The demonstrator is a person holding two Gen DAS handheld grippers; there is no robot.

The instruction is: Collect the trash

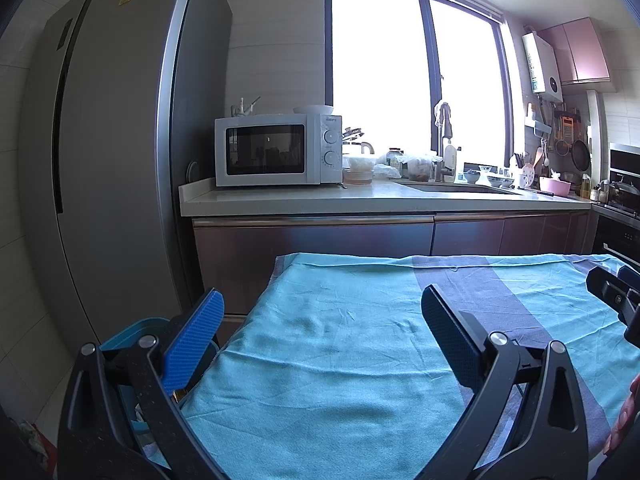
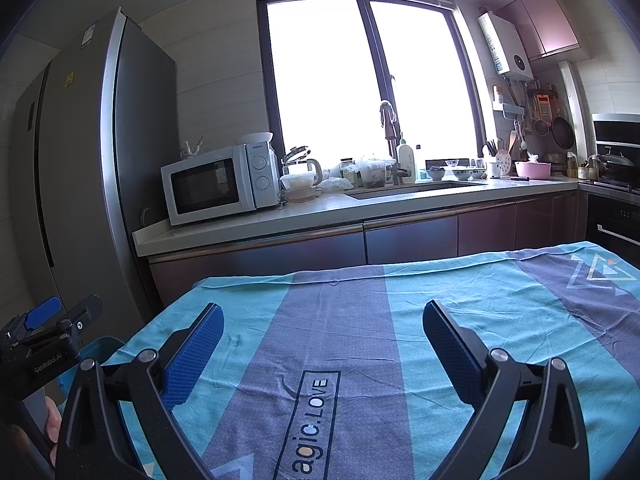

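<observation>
My left gripper (image 1: pixel 322 304) is open with nothing between its blue pads, held over the left part of a table under a teal and grey striped cloth (image 1: pixel 360 340). A blue bin (image 1: pixel 132 330) shows behind its left finger, beside the table's left edge, with some scraps inside. My right gripper (image 2: pixel 323 318) is open too and holds nothing, above the cloth (image 2: pixel 460 300) with printed letters. In the right wrist view the left gripper (image 2: pixel 48 320) and the blue bin (image 2: pixel 100 348) appear at the far left. No loose trash shows on the cloth.
A tall grey fridge (image 1: pixel 112 152) stands at the left. Behind the table runs a counter (image 1: pixel 360 200) with a white microwave (image 1: pixel 276 150), jars, bowls, a sink and tap under a bright window. A stove and oven (image 1: pixel 620 216) are at the right.
</observation>
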